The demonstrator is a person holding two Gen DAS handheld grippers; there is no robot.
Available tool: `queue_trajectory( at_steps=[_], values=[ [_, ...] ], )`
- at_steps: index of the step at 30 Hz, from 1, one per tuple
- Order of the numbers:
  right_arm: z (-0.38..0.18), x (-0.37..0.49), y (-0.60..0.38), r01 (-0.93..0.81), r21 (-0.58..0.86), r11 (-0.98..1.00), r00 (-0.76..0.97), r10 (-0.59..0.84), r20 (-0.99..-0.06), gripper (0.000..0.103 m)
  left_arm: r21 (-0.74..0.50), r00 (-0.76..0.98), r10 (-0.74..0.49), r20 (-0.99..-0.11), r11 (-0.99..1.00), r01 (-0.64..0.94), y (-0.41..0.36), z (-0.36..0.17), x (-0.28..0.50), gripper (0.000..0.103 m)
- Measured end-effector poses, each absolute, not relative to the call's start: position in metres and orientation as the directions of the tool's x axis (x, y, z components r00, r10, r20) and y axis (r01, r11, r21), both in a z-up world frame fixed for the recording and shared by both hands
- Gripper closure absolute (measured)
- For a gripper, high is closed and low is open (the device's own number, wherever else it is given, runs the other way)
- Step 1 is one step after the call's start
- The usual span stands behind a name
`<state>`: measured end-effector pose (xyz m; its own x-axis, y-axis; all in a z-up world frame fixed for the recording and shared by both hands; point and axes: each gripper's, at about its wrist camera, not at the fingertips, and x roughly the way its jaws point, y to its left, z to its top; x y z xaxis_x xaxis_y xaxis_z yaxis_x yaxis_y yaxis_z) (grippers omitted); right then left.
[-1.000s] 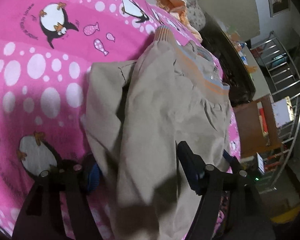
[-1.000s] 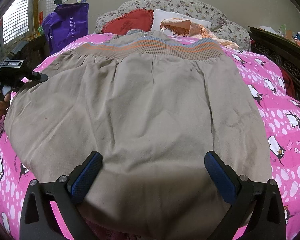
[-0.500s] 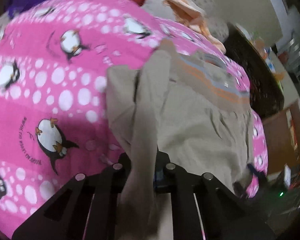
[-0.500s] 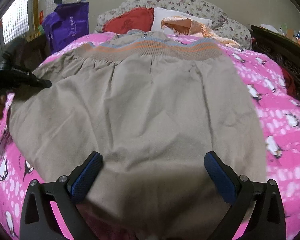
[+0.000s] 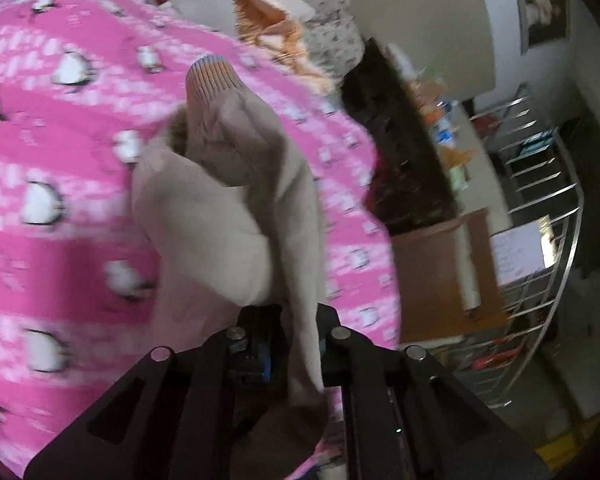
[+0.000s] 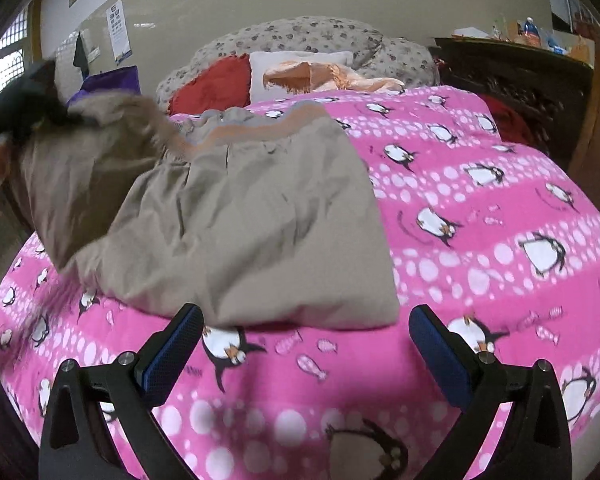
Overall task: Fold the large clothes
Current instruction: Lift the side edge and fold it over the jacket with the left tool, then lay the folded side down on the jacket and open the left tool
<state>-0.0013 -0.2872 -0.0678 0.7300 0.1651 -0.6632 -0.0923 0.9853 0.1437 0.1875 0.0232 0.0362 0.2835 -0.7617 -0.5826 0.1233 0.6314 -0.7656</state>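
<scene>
Eye chart: a poster on the wall in the right wrist view, on which a large "E" can be made out at the top; the smaller rows of letters beneath are too small to be read.
Pink blanket: small dark lettering is printed beside the penguins, for instance near the lower middle of the right wrist view, but it cannot be read.
Wall picture: a framed picture in the left wrist view; no wording can be made out on it.
Left wrist view: blurred throughout; no text, brand or number can be read there.
</scene>
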Motion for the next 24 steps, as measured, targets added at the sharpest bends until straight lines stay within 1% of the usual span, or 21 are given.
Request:
queue_trajectory(
  at_steps=[4,6,9,12,14,15,16,17,18,19,20,21,22,24],
  values=[
    [-0.078,-0.005,-0.294,-0.077,0.186,0.979,0.718,0.184,-0.671,0.0,-0.818,0.287,-0.794,-0.535,0.572,0.057,-0.029,0.048,0.194,0.095],
    [-0.084,-0.006,-0.298,-0.064,0.205,0.977,0.713,0.189,-0.676,0.0,-0.809,0.296,-0.784,-0.546,0.585,0.055,-0.055,0.046,0.196,0.095],
    [-0.09,-0.008,-0.306,-0.044,0.242,0.969,0.708,0.201,-0.676,0.0,-0.768,0.294,-0.742,-0.602,0.639,0.039,-0.095,0.027,0.199,0.095],
    [-0.094,-0.01,-0.316,-0.006,0.289,0.957,0.705,0.208,-0.677,0.001,-0.679,0.316,-0.649,-0.692,0.734,0.021,-0.13,-0.004,0.205,0.095],
    [-0.096,-0.013,-0.323,0.012,0.316,0.949,0.709,0.215,-0.672,0.001,-0.639,0.335,-0.601,-0.726,0.769,-0.006,-0.146,-0.028,0.208,0.094],
    [-0.097,-0.015,-0.324,0.017,0.324,0.946,0.706,0.218,-0.673,0.001,-0.635,0.334,-0.591,-0.734,0.772,-0.03,-0.154,-0.042,0.209,0.089],
    [-0.098,-0.016,-0.326,0.021,0.331,0.943,0.705,0.221,-0.674,0.001,-0.629,0.335,-0.586,-0.738,0.777,-0.028,-0.158,-0.048,0.207,0.081],
    [-0.099,-0.019,-0.328,0.021,0.338,0.941,0.705,0.225,-0.672,0.001,-0.625,0.347,-0.58,-0.737,0.78,-0.026,-0.166,-0.056,0.206,0.076],
    [-0.099,-0.021,-0.329,0.022,0.338,0.941,0.703,0.226,-0.674,0.001,-0.626,0.358,-0.579,-0.732,0.779,-0.021,-0.17,-0.058,0.203,0.063],
    [-0.1,-0.024,-0.33,0.02,0.339,0.941,0.701,0.228,-0.675,0.001,-0.631,0.365,-0.585,-0.724,0.775,-0.01,-0.172,-0.059,0.2,0.053],
    [-0.1,-0.027,-0.331,0.017,0.34,0.94,0.701,0.231,-0.675,0.001,-0.642,0.376,-0.594,-0.711,0.767,-0.003,-0.174,-0.058,0.196,0.049],
    [-0.1,-0.031,-0.333,0.017,0.334,0.942,0.701,0.227,-0.676,0.001,-0.65,0.38,-0.603,-0.701,0.76,0.005,-0.176,-0.055,0.195,0.037],
    [-0.099,-0.035,-0.335,0.018,0.327,0.945,0.702,0.221,-0.677,0.001,-0.671,0.375,-0.629,-0.681,0.741,0.024,-0.177,-0.051,0.19,0.029],
    [-0.096,-0.041,-0.339,0.017,0.316,0.948,0.707,0.212,-0.674,0.001,-0.705,0.359,-0.671,-0.648,0.708,0.049,-0.179,-0.039,0.179,0.027]
  ],
)
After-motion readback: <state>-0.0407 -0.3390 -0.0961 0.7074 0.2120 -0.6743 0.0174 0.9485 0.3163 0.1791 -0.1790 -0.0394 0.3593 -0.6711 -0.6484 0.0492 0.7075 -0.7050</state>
